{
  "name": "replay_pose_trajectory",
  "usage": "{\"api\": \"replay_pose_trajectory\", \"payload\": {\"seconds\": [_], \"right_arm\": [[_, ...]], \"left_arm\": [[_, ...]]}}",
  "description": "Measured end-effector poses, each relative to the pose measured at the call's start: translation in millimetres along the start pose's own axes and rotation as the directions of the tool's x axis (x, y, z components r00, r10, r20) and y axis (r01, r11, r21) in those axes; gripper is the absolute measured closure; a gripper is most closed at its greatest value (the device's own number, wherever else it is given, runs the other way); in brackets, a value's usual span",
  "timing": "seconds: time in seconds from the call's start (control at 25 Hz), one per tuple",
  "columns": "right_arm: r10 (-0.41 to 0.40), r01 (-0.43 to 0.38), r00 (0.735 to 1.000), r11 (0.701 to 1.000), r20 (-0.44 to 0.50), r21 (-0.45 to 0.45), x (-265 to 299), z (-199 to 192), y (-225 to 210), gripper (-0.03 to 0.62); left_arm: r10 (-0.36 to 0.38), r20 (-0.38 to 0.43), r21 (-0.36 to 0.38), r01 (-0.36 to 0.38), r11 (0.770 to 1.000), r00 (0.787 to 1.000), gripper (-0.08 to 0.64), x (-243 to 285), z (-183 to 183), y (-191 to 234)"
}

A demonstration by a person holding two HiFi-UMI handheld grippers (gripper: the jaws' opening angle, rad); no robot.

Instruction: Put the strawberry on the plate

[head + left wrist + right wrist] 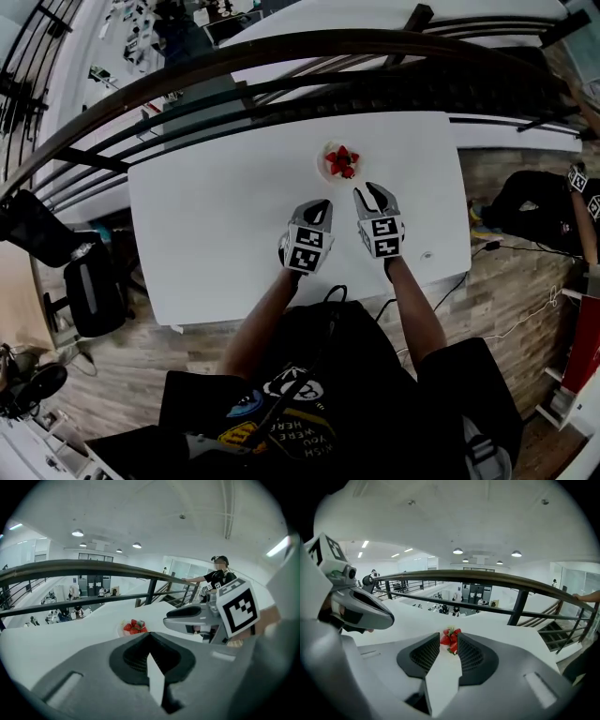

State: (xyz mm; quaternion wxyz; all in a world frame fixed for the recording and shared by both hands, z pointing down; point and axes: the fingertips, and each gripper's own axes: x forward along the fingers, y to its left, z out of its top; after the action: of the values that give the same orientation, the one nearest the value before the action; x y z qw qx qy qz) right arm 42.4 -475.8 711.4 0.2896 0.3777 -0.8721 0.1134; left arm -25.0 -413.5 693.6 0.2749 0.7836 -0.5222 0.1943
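Several red strawberries (341, 161) lie piled on a small white plate (328, 169) near the far edge of the white table (216, 234). My right gripper (372, 191) hovers just near and right of the plate, open; through its gap I see the strawberries (450, 639) ahead, beyond the fingertips. My left gripper (319, 205) is beside it, a little nearer to me, shut with nothing in it. In the left gripper view the strawberries (134, 626) sit ahead on the plate (121, 629), and the right gripper (187, 616) shows to the right.
A dark handrail (309, 47) curves past the table's far edge. A small round mark (427, 254) sits near the table's right front corner. A black bag (525, 202) lies on the wooden floor at right, a black chair (94, 291) at left. A person (218, 575) stands by the railing.
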Motion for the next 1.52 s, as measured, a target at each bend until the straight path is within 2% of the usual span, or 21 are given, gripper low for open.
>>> {"api": "replay_pose_trajectory", "payload": {"seconds": [0.24, 0.36, 0.48, 0.6, 0.68, 0.92, 1.2, 1.52], "right_arm": [[-0.039, 0.036, 0.994, 0.999, 0.105, 0.03, -90, 9, 15, 0.523], [-0.052, 0.044, 0.991, 0.997, 0.124, 0.069, -135, -2, 32, 0.559], [-0.055, 0.039, 0.991, 0.991, 0.123, 0.13, -176, -17, 47, 0.585], [-0.047, 0.026, 0.992, 0.984, 0.118, 0.176, -205, -30, 65, 0.588], [-0.045, 0.019, 0.99, 0.98, 0.132, 0.197, -221, -32, 74, 0.589], [-0.076, 0.031, 0.978, 0.975, 0.197, 0.219, -264, -19, 90, 0.589], [-0.108, 0.061, 0.975, 0.972, 0.196, 0.228, -299, -19, 124, 0.589], [-0.123, 0.074, 0.971, 0.97, 0.203, 0.232, -319, -32, 168, 0.589]], "left_arm": [[0.005, 0.063, -0.033, -0.003, 0.999, 0.998, 0.555, -45, 2, -45], [0.01, 0.106, -0.02, -0.007, 1.0, 0.994, 0.555, -74, 1, -69], [0.035, 0.107, -0.011, -0.034, 0.999, 0.994, 0.555, -100, -9, -88], [0.078, 0.104, -0.018, -0.076, 0.997, 0.992, 0.555, -127, -23, -97], [0.079, 0.121, -0.014, -0.078, 0.997, 0.99, 0.555, -143, -26, -104], [0.091, 0.166, 0.044, -0.1, 0.994, 0.982, 0.555, -178, -30, -105], [0.028, 0.216, 0.083, -0.047, 0.995, 0.976, 0.555, -228, -23, -125], [-0.026, 0.227, 0.126, -0.003, 0.992, 0.974, 0.555, -256, -44, -144]]}}
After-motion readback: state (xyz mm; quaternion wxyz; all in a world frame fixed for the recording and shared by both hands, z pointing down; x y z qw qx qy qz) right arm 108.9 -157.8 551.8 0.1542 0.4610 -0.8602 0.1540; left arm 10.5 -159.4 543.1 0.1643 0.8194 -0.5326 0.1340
